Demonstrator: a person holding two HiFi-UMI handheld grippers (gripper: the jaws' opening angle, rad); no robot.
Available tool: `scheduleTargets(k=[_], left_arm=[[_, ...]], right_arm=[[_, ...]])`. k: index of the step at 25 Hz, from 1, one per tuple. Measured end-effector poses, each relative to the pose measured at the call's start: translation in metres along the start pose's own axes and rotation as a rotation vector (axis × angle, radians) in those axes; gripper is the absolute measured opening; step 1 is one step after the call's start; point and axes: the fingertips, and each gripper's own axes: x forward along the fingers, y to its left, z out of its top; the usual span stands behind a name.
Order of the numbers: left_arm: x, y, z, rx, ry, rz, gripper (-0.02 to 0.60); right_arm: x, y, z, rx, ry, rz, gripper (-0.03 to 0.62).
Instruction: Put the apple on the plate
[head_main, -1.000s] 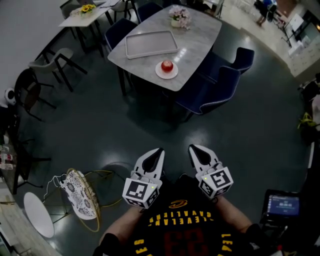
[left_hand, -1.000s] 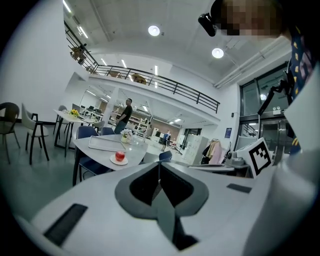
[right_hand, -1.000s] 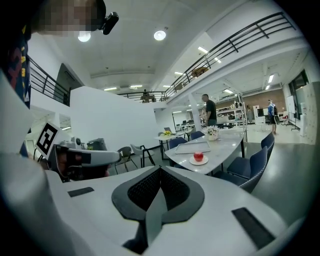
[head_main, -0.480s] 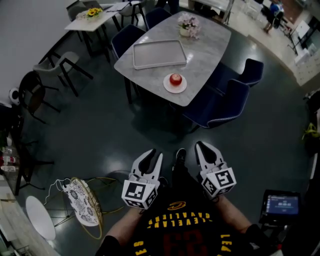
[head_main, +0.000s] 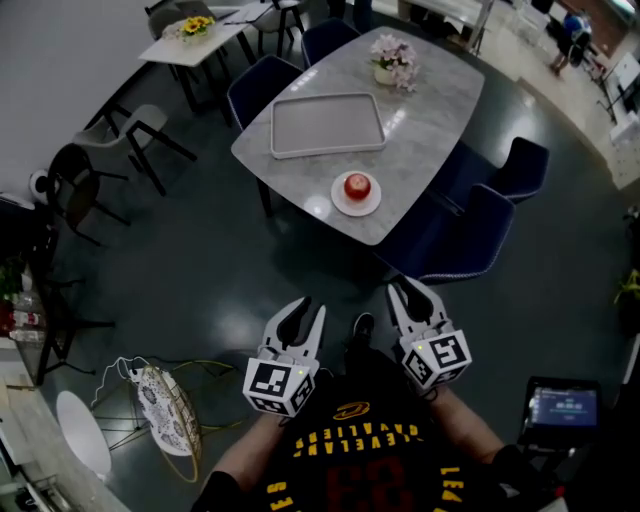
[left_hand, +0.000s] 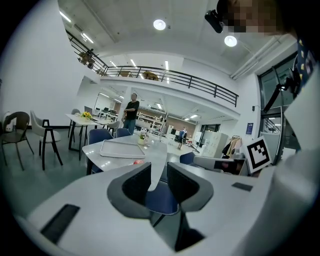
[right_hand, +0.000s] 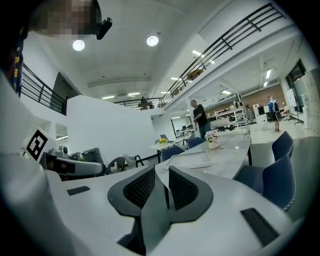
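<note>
**Apple sits on the plate; both sets of fingers empty, well short of the bench**

Nearest in, the left gripper (head_main: 305, 308) and the right gripper (head_main: 410, 290) are held side by side in front of the person's dark jersey (head_main: 350, 440). A shoe (head_main: 362, 326) shows between them. In the left gripper view the fingers (left_hand: 136, 181) stand a narrow gap apart with nothing in it. The right gripper view shows the same: fingers (right_hand: 141, 187) slightly parted and holding nothing.

Left of the left fingers and a little behind them, a patterned oval piece on a wire stand (head_main: 160, 400) rests on the dark floor (head_main: 200, 270). Right of the right fingers and behind them glows a small screen (head_main: 565, 408).

Ahead of the fingers lies bare floor. Beyond it, just ahead and right of the right fingers, a dark blue chair (head_main: 480, 240) is drawn up to the near edge of the grey marble bench (head_main: 440, 100). A second blue chair (head_main: 525, 165) stands farther along that side.

Near the bench edge that faces the fingers, the apple (head_main: 357, 186) rests in the middle of the plate (head_main: 340, 203). The apple is red and round; the plate is small, round and white. Both are well apart from either gripper. Just beyond the plate lies an empty grey tray (head_main: 327, 125), and at the far end stands a pot of pale flowers (head_main: 393, 60). Farther off and to the left, a smaller table (head_main: 215, 30) carries yellow flowers (head_main: 190, 25).
</note>
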Motion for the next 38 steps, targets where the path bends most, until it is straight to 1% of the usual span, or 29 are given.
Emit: scheduleTargets(k=[5,7,11,17,23,27,31,35,38], left_arm=[[0.039,0.001,0.013,-0.007,0.008,0.03,0.087],[0.054,0.001,0.016,-0.02,0.012,0.033,0.087],[0.08,0.001,0.018,-0.054,0.022,0.034,0.087],[0.11,0.011,0.017,-0.062,0.049,0.055,0.087],[0.149,0.039,0.012,-0.076,0.078,0.073,0.087],[0.173,0.059,0.012,-0.095,0.109,0.067,0.087],[0.2,0.086,0.01,-0.115,0.147,0.054,0.087],[0.225,0.117,0.004,-0.139,0.206,0.046,0.087],[0.245,0.142,-0.009,-0.196,0.273,0.027,0.087]], right_arm=[[0.021,-0.042,0.017,0.009,-0.017,0.001,0.075],[0.028,-0.057,0.019,0.012,-0.014,0.005,0.087],[0.044,-0.082,0.018,0.053,0.022,0.015,0.087],[0.063,-0.11,0.009,0.088,0.086,0.029,0.087],[0.093,-0.14,-0.005,0.096,0.14,0.009,0.087],[0.11,-0.156,-0.008,0.084,0.171,-0.035,0.087],[0.131,-0.173,-0.016,0.094,0.203,-0.081,0.087],[0.158,-0.186,-0.027,0.124,0.248,-0.116,0.087],[0.184,-0.193,-0.041,0.168,0.29,-0.139,0.087]])
